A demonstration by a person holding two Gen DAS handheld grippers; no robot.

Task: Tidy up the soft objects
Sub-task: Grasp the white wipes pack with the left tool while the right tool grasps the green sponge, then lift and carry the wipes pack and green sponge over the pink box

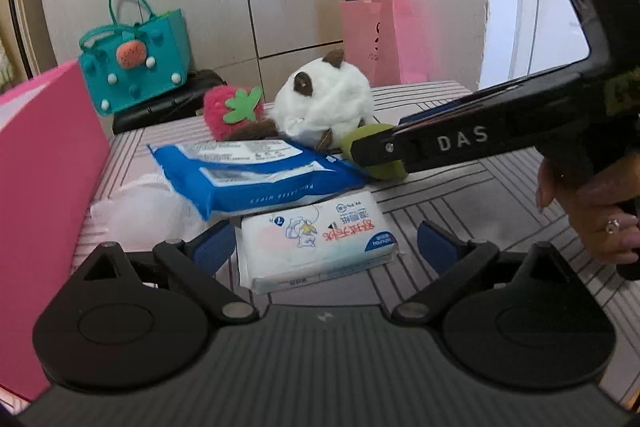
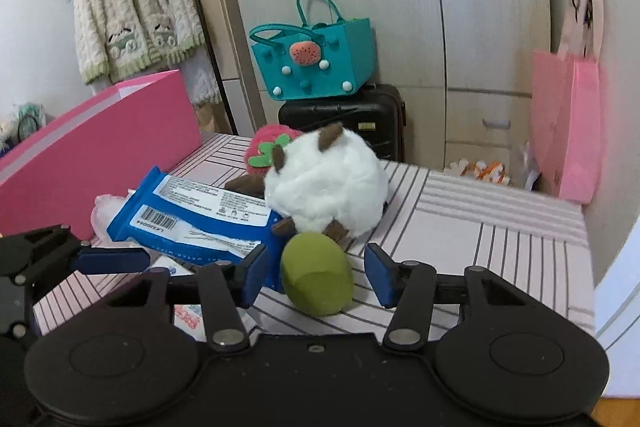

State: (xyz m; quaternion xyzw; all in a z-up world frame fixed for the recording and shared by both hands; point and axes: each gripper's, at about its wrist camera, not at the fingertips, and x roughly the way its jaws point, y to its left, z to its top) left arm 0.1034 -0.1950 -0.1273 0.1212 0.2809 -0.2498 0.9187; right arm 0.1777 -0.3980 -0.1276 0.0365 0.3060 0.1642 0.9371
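Beige wardrobe doors (image 2: 400, 7) close the back of the room, and in front of them I see the table with a pink striped cloth (image 2: 500, 227) where the soft things lie. On my left side stands a bright pink box (image 1: 44, 167), and behind the table a teal felt bag with a strawberry patch (image 2: 316, 55) sits on a black suitcase (image 2: 348, 119). My left gripper (image 1: 326, 239) has its blue fingers (image 1: 214, 243) spread wide, one on each side of a white flat pack of wet tissues with red print (image 1: 320, 239); the pads do not press on it. Just behind this pack lies a blue pack of wipes (image 1: 248, 175), which rests partly on a white crumpled soft thing (image 1: 148, 207). Further back I see a red plush strawberry with a green leaf (image 1: 232, 111), and touching it a round white plush animal with brown ears (image 1: 324, 103). My right gripper (image 2: 316, 273) has its jaws half spread around a green egg-shaped soft toy (image 2: 318, 275), which lies on the cloth just in front of the white plush. There is a gap on each side, so nothing is pinched. In the left wrist view the right gripper reaches in from the right, with the person's hand (image 1: 592, 211) on its handle.
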